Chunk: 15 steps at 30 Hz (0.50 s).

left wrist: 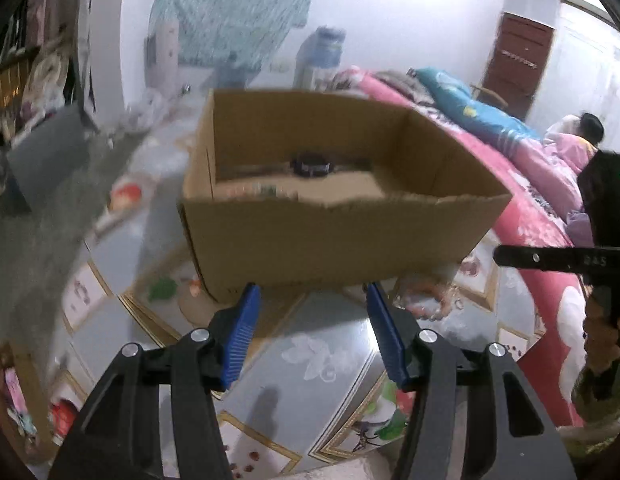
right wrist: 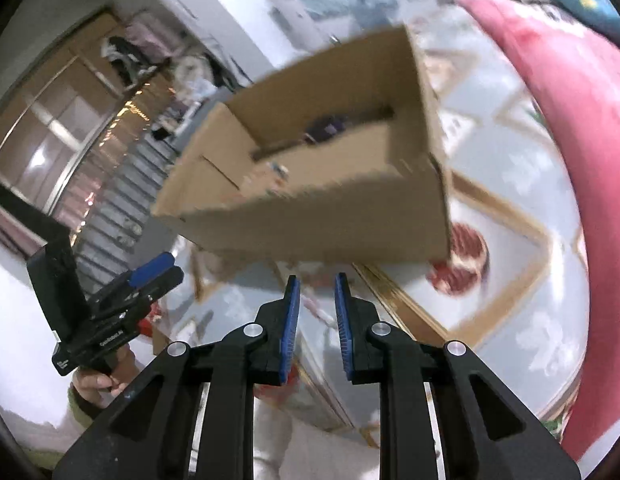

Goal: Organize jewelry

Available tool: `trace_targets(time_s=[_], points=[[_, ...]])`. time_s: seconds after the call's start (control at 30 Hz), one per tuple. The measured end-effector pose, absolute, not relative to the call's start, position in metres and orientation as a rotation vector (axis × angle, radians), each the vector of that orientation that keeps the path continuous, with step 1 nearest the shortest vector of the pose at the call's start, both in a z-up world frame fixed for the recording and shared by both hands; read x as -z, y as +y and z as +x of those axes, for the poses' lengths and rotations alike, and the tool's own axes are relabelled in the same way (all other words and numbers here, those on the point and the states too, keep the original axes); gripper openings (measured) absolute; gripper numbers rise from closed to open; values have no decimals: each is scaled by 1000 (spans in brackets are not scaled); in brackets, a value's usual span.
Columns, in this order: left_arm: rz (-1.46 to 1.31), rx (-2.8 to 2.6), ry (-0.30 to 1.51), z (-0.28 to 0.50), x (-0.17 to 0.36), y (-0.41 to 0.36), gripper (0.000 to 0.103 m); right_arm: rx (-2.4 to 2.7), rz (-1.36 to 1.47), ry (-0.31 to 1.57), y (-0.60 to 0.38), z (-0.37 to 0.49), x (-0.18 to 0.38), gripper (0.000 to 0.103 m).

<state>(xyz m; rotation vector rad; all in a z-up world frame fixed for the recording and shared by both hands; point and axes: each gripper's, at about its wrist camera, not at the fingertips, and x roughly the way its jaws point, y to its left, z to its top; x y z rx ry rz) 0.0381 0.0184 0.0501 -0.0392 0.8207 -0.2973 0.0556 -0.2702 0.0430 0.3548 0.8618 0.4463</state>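
Item: open brown cardboard box (left wrist: 330, 236), lidless, standing on a glossy patterned floor (left wrist: 330, 360) with gold-bordered tiles. In the left wrist view it fills the centre, with a pink bedspread (left wrist: 542, 216) at 3 o'clock of it.

Contents: a small dark object (left wrist: 312, 164) at the far wall of the box, toward 12 o'clock; small pale and coloured pieces (left wrist: 254, 191) at its near-left inside corner, too blurred to identify.

Loose item: a pinkish beaded piece (left wrist: 430, 300) on the floor at 5 o'clock of the box.

Tools: left gripper (left wrist: 312, 300), blue pads spread wide, empty, just short of the box's near wall. Right gripper (right wrist: 317, 292), pads narrowly apart, nothing between them, also below the box.
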Motion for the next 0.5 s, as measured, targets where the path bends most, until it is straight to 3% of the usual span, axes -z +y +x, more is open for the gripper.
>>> trace_targets(time_s=[0.33, 0.5], points=[[-22, 364, 823, 47, -44, -10, 54, -420, 382, 865, -283, 59, -34, 19], [164, 523, 827, 31, -28, -71, 54, -401, 400, 884, -293, 50, -7, 19]])
